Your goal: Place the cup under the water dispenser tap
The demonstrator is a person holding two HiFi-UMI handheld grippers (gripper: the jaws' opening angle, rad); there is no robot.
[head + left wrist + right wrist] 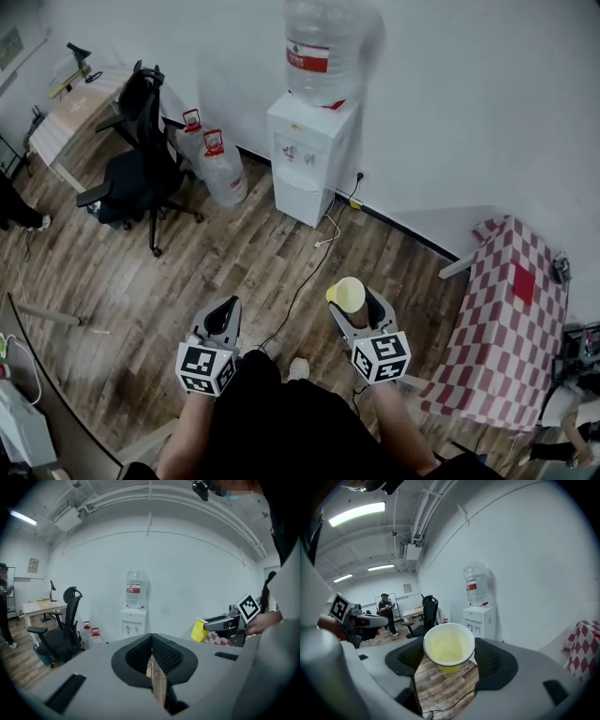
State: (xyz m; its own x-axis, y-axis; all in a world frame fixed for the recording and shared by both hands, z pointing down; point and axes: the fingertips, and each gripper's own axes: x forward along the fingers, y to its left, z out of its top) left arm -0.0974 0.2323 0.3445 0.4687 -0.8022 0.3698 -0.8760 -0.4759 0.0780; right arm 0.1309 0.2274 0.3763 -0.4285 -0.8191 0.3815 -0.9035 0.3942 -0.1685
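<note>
One white, boxy water dispenser (309,155) with a clear bottle on top stands far off against the wall. Two spare bottles (223,169) sit on the plank floor to its left. My left hand-held gripper (151,654) is pressed together, empty. My right hand-held gripper (357,309) pinches one yellow cup (449,648), near me and well apart from the dispenser. The left gripper view shows the cup's side, the right gripper view its hollow inside.

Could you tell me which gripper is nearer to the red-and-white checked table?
The right. The right gripper, holding the yellow cup, is close beside the checked table. The left gripper is farther off, on the right gripper's other side.
</note>
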